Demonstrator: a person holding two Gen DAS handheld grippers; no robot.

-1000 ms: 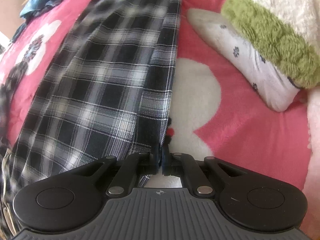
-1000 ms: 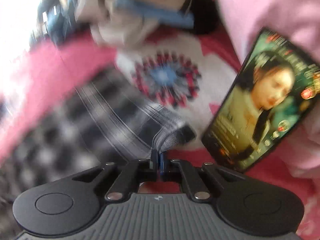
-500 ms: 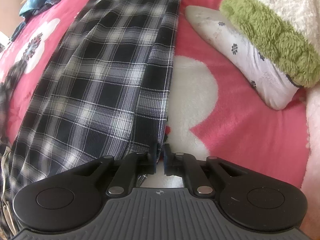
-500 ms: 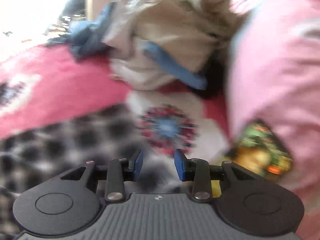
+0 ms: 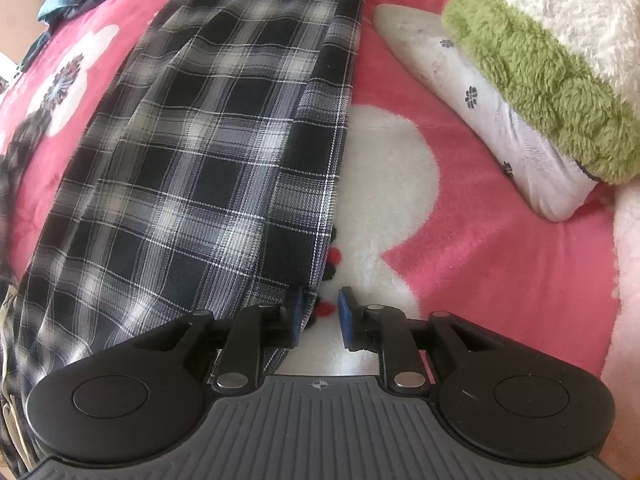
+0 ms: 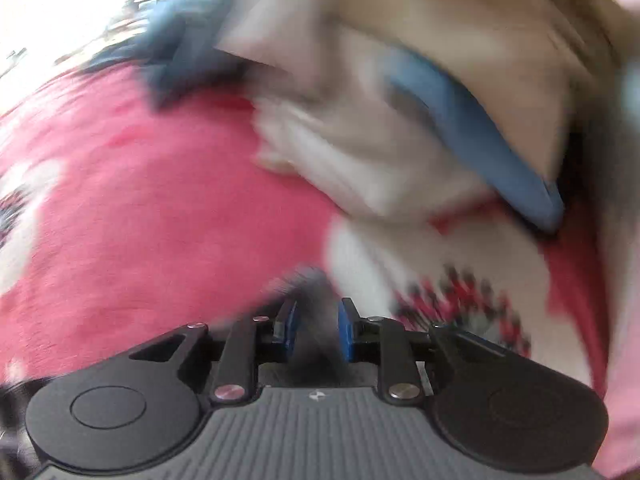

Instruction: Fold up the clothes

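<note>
While your left claw (image 5: 319,314) opens beside the long black-and-white plaid cotton garment (image 5: 200,152), which lies flat along the pink fleece bed blanket with white flower patches (image 5: 480,248), its blue pads no longer press the cloth; the hem only brushes the left pad, so it may drag and spoil the fold as you lift. Your right claw (image 6: 317,330) is closing around a dark blurred scrap of fabric (image 6: 316,312), not yet pinched. Blur hides what it is, so you could grab too little, or snag the crumpled cream-and-blue clothing heap (image 6: 400,120) just ahead.
</note>
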